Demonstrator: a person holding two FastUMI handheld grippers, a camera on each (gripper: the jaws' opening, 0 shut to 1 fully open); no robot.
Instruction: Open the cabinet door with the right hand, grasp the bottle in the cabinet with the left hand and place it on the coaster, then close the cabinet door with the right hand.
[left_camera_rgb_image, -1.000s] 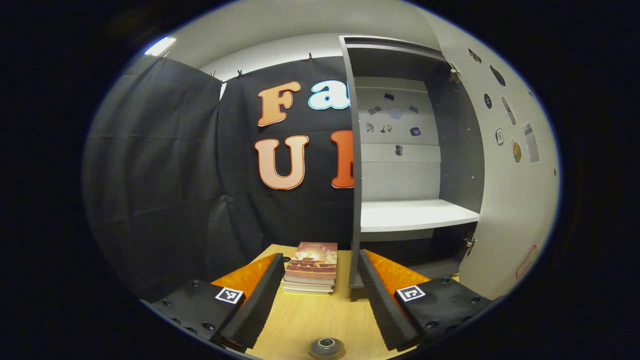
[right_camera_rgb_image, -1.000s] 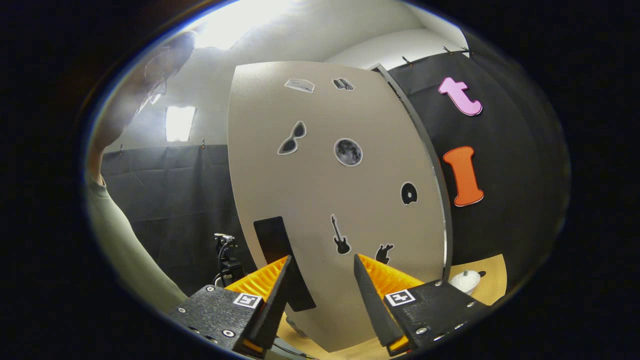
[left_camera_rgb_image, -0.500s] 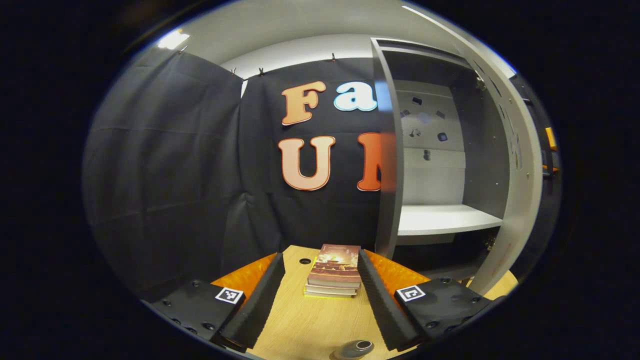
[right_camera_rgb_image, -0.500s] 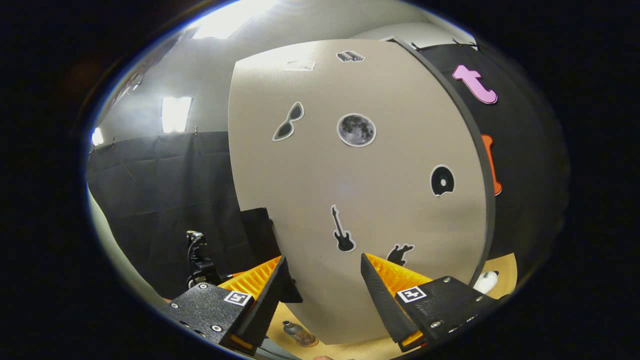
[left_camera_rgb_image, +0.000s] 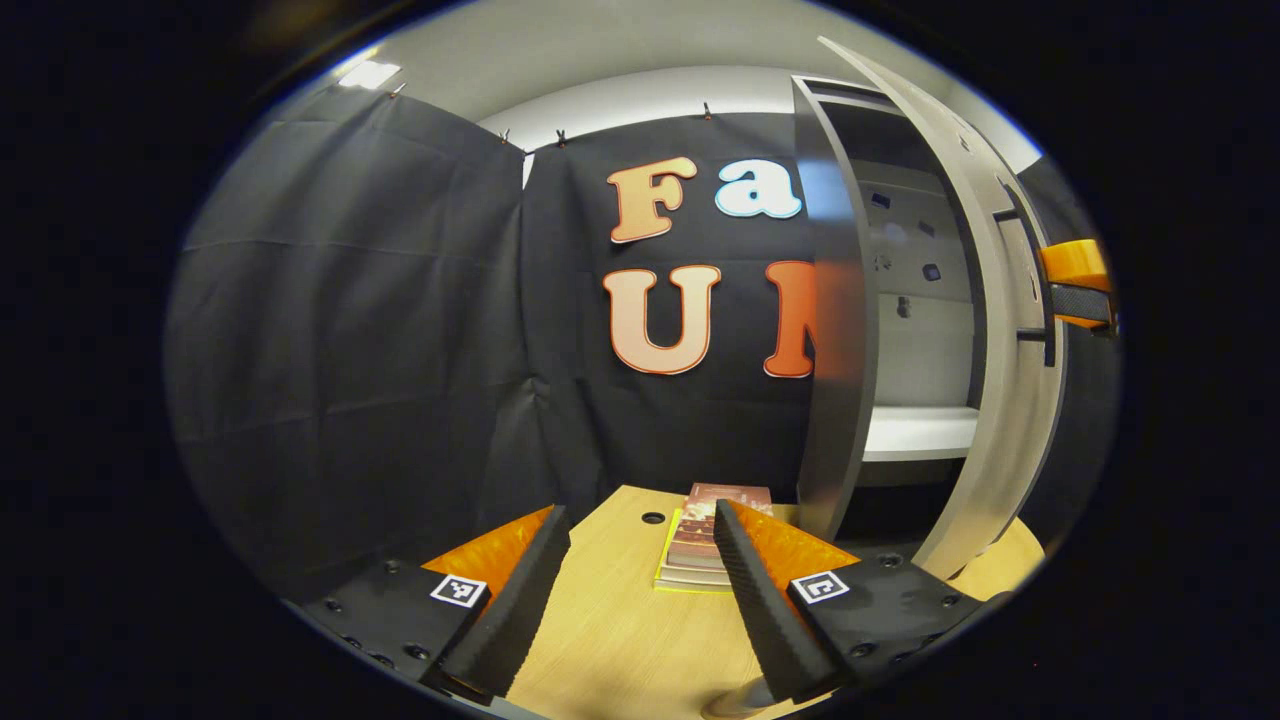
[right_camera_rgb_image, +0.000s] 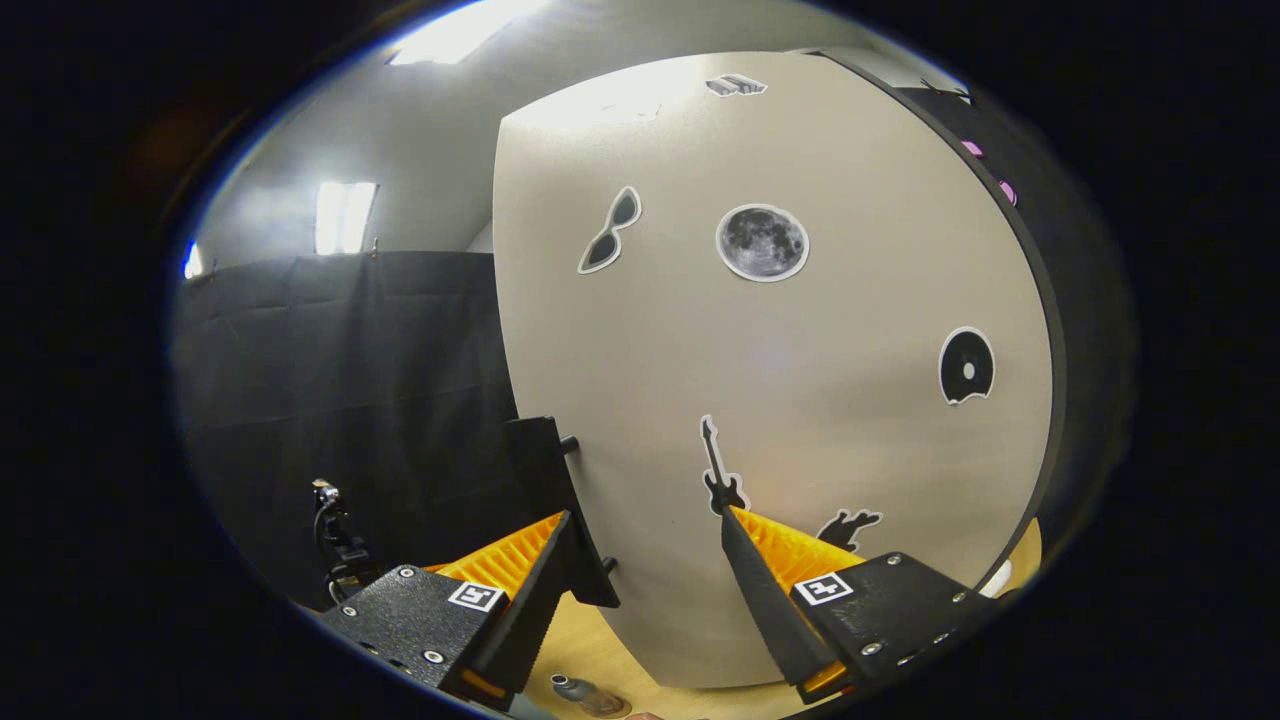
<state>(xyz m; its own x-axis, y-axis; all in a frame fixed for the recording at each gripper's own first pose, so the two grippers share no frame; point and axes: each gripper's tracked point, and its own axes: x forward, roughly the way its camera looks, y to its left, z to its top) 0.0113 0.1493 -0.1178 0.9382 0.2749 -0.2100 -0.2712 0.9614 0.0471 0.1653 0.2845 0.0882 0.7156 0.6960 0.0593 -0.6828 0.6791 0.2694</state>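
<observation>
1. While the left hand-held gripper (left_camera_rgb_image: 640, 590) is held low over the table (left_camera_rgb_image: 610, 640), its fingers are seen spread wide apart, and nothing is gripped between them.
2. Just past the right finger, a stack of books (left_camera_rgb_image: 700, 545) is seen lying flat on the table, near a small round hole (left_camera_rgb_image: 653, 518) in the tabletop.
3. At the bottom edge of the left gripper view, a pale rounded shape is partly hidden by the right finger; what it is cannot be told.
4. Further right, the cabinet (left_camera_rgb_image: 838, 330) is seen with its white shelf (left_camera_rgb_image: 920, 432) bare, and the cabinet door (left_camera_rgb_image: 1000, 400) is caught edge-on, partly open.
5. At the far right of that view, the tip of the other gripper is glimpsed just beside the door's dark handle (left_camera_rgb_image: 1040, 290).
6. Over in the right gripper view, a black stand (right_camera_rgb_image: 338, 540) is seen at the lower left against the dark cloth.
7. The bottle (right_camera_rgb_image: 580, 692) is spotted low down on the table, standing on what looks like the coaster, though little of it is shown.
8. The right hand-held gripper (right_camera_rgb_image: 645, 580) is held wide open with nothing clamped; its left finger lies right by the handle, and contact cannot be judged.
9. The door's outer face, dotted with stickers (right_camera_rgb_image: 762, 242), is faced squarely.
</observation>
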